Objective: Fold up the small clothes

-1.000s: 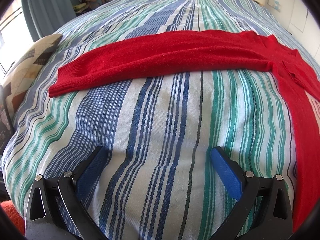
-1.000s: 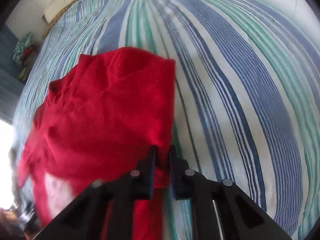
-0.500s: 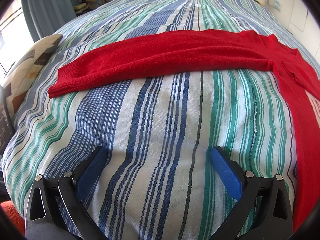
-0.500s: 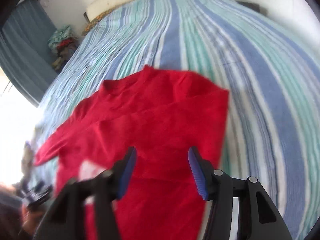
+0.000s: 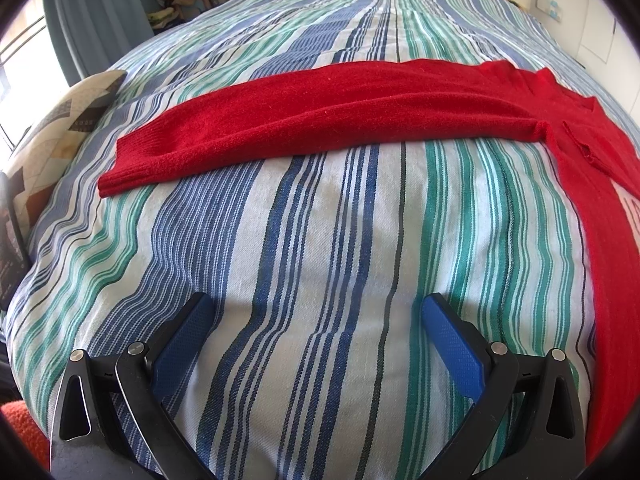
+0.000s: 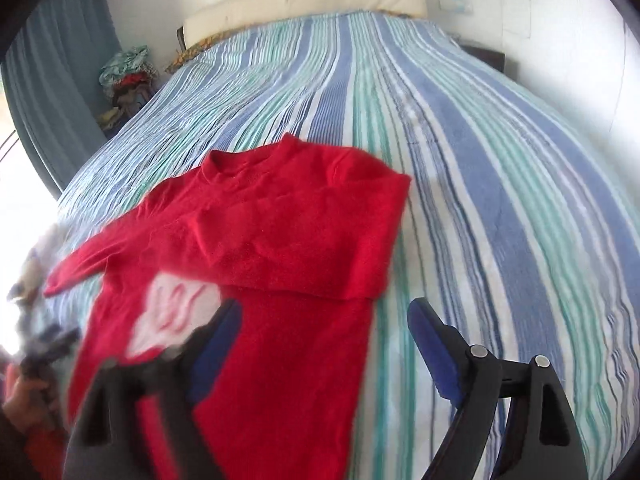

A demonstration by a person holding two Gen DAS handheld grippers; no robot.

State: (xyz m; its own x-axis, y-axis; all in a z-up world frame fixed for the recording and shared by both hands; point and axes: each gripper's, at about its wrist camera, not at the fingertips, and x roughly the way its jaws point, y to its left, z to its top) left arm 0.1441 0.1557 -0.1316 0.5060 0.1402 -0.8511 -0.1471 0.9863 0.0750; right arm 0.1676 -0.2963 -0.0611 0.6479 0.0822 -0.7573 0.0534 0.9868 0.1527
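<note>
My right tongs (image 6: 324, 344) have just been opening, empty; left tongs (image 5: 316, 336) wide. The soft red knitted sweater (image 6: 280, 232) (light, floppy) I'd pinch at its ten-o'clock cuff (image 5: 132, 164).

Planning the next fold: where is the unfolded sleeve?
In the left wrist view, the sleeve lies flat across the striped bedspread, beyond the open left gripper.

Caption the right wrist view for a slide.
Right tongs open above a red sweater, one sleeve folded across, on a striped bedspread.
</note>
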